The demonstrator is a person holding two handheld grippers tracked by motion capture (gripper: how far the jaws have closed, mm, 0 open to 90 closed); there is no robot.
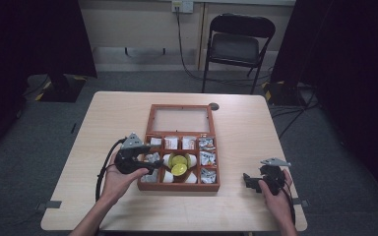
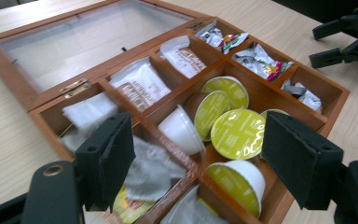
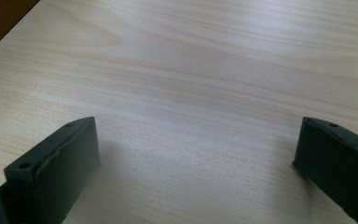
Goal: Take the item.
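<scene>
Coffee capsules [image 2: 237,133] with green foil lids lie in the middle compartment of the wooden box [image 1: 150,119], right below the left gripper [image 2: 198,156], whose jaws gape empty. Farther right, the right gripper [image 1: 250,181] rests open over bare table [image 3: 205,70].

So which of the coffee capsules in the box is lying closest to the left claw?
The white capsule with its yellow-green lid tipped toward the camera, in the box's near corner, lowest between the left claw's open jaws; the others lie farther back.
</scene>
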